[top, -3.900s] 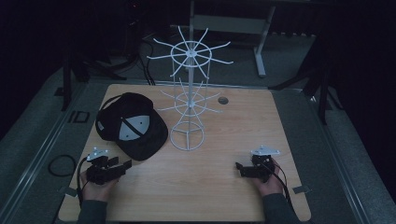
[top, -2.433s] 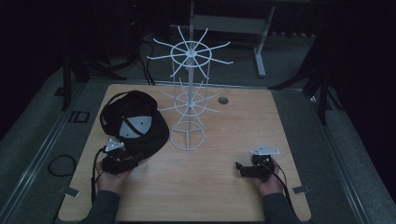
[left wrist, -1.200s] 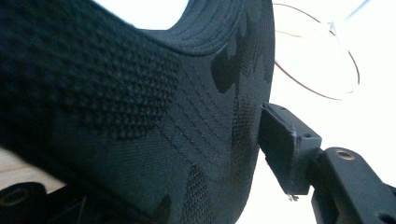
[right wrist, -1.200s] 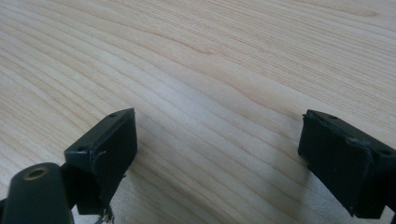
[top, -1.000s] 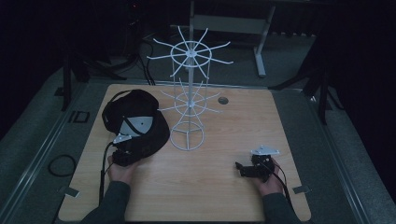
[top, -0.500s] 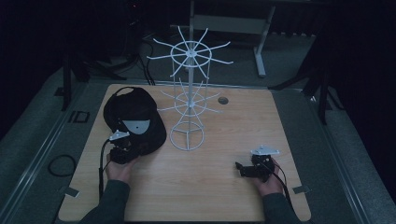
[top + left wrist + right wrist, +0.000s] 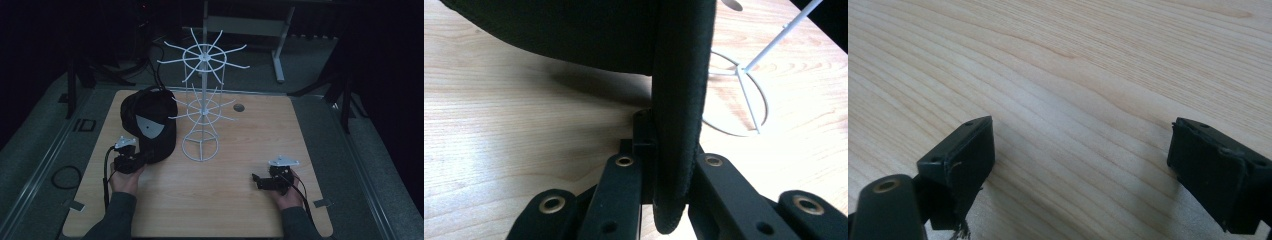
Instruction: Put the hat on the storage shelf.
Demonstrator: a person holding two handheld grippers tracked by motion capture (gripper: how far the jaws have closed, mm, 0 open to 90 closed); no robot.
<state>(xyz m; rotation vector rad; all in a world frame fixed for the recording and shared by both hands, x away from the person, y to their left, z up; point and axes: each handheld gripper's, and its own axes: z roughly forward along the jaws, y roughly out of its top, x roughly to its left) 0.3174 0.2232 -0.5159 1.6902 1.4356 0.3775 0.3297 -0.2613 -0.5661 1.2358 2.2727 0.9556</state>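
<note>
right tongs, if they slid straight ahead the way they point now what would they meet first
Nothing close. The right tongs stand open, with bare table ahead in their own view. From the high view they point left across the table, roughly toward the left hand, though depth is unclear.

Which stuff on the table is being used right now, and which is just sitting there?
In use:
- black fabric cap, brim pinched edge-on in the left hand-held gripper
- white wire hat stand with spokes, probably where the cap goes

Just sitting:
- right hand-held gripper, open, holding nothing
- small round dark hole in the wooden table
</note>
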